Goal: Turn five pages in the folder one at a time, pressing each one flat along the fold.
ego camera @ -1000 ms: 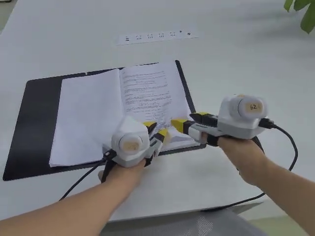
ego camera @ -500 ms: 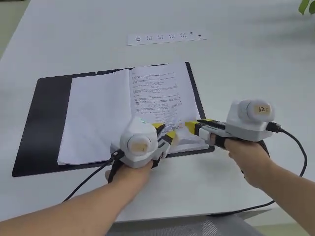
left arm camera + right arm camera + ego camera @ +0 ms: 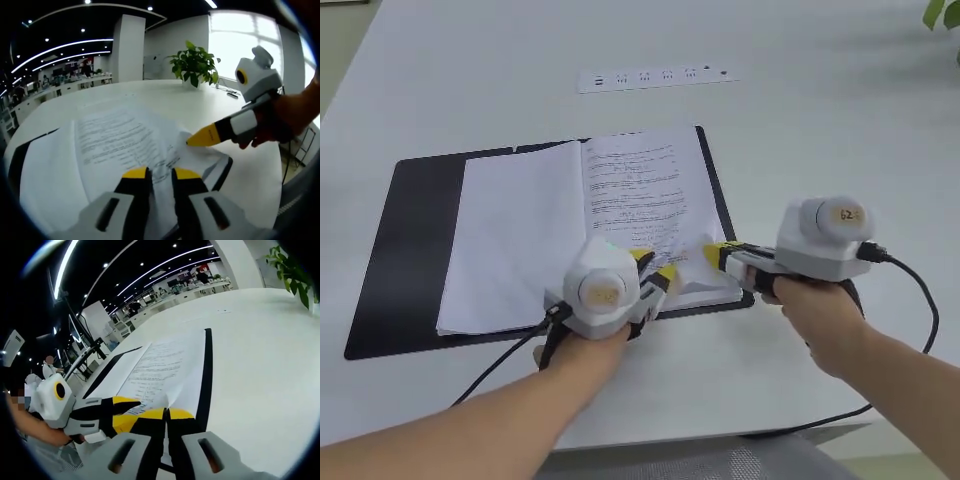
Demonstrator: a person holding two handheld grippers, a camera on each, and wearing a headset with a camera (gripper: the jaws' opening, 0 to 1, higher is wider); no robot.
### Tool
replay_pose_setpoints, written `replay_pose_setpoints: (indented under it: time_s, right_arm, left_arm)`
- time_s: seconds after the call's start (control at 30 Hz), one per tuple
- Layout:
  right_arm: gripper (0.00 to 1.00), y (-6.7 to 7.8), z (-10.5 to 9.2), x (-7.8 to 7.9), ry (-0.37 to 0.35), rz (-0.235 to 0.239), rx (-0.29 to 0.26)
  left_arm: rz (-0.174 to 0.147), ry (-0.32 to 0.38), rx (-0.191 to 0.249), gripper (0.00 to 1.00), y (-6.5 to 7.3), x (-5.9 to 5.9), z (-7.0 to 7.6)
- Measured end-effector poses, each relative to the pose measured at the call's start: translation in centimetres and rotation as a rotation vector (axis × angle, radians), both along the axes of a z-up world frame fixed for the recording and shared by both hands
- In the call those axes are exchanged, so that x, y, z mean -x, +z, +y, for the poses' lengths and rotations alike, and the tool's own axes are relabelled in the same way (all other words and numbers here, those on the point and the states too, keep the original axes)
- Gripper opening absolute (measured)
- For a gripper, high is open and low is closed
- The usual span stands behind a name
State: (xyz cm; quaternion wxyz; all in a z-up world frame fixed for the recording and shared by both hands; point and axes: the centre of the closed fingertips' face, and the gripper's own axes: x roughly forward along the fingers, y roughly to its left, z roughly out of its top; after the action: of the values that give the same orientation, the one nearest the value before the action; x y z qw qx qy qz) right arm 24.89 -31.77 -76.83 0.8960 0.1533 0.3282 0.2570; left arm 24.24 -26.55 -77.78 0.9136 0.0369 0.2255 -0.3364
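Right gripper [image 3: 714, 254] has edged in a touch at the near right corner of the printed page [image 3: 638, 190]; that corner now stands lifted off the stack. Its jaws look together, pinched on the corner. Left gripper [image 3: 656, 268] rests tips-down on the same page by its near edge, jaws slightly apart, holding nothing. Black folder [image 3: 405, 230] lies open on the white table [image 3: 800, 120].

Step in hand: start of a page turn. Next, by my reading: left tips lift clear, right carries the corner leftward over the fold [image 3: 583, 200], then a press along it.
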Motion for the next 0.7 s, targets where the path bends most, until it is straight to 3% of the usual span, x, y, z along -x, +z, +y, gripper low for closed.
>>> replay_pose_setpoints:
  time_s: [0.1,0.2,0.43,0.5,0.7]
  right_arm:
    - [0.0,0.1,-0.2,0.1,-0.008,0.003,0.004]
    - [0.0,0.3,-0.7,0.2,-0.032,0.03,-0.027]
    - [0.0,1.6,-0.4,1.1,-0.056,0.061,-0.084]
    - [0.0,2.5,-0.1,1.3,-0.061,0.071,-0.121]
    - [0.0,4.5,0.2,1.5,-0.059,0.067,-0.157]
  left_arm:
    - [0.012,-0.003,0.012,0.19,0.2,0.1,-0.1]
    - [0.034,-0.004,0.032,0.23,0.3,0.3,-0.2]
    - [0.061,-0.008,0.019,0.28,0.8,1.1,0.9]
    - [0.059,-0.012,0.012,0.3,1.3,1.5,1.5]
    - [0.035,0.003,0.042,0.31,3.4,1.8,3.2]
